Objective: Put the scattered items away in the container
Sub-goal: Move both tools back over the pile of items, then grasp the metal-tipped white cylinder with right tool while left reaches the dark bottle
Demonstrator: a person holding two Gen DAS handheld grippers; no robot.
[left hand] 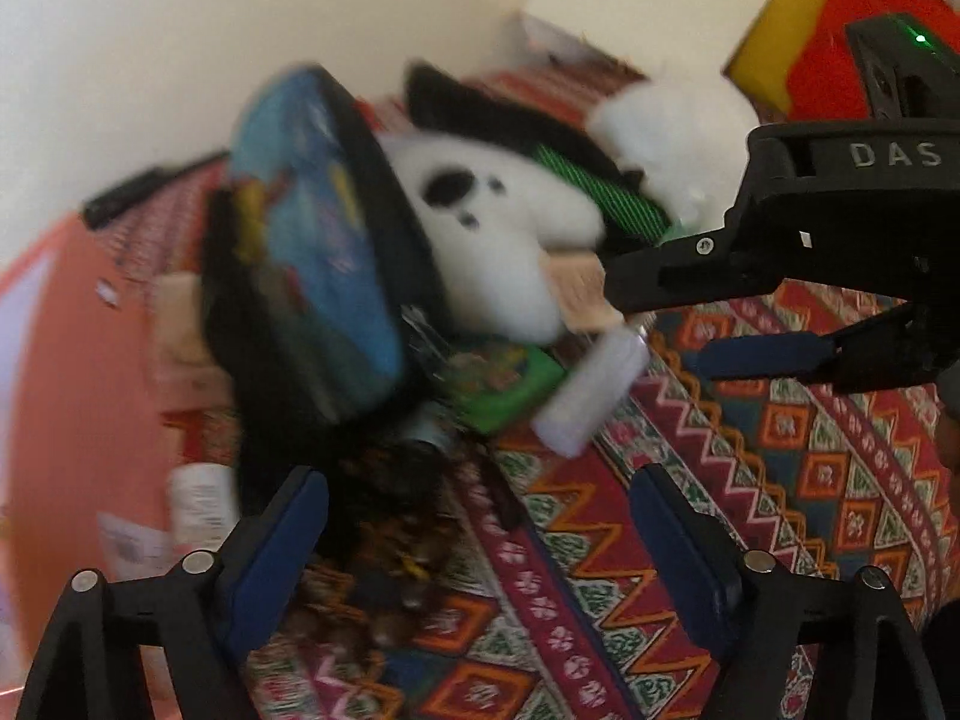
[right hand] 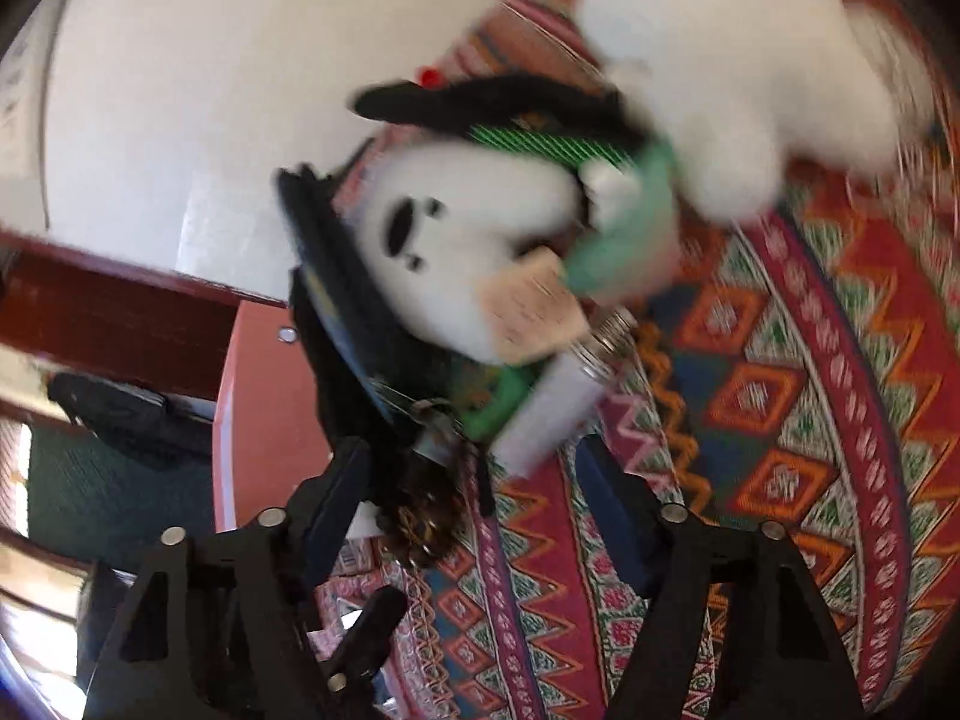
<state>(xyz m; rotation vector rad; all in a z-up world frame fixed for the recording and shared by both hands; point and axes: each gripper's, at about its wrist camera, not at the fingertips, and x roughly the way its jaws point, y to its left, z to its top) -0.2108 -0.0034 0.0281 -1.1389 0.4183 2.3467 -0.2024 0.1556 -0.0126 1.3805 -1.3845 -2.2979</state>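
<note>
One white plush dog (left hand: 480, 234) with black ears lay in the pile, wearing one green striped collar (left hand: 594, 192) and one beige paper tag (left hand: 579, 294). One round black case with a blue printed face (left hand: 318, 276) stood beside it. One white tube with a metal cap (left hand: 591, 390) and one small green packet (left hand: 504, 384) lay below the plush. One dark brown tangled item (left hand: 396, 540) sat nearest the camera; blur left its kind unclear. One patterned woven cloth (left hand: 780, 480) covered the surface. Two grippers showed: the left gripper (left hand: 480, 546) and the right gripper (left hand: 654, 324).
</note>
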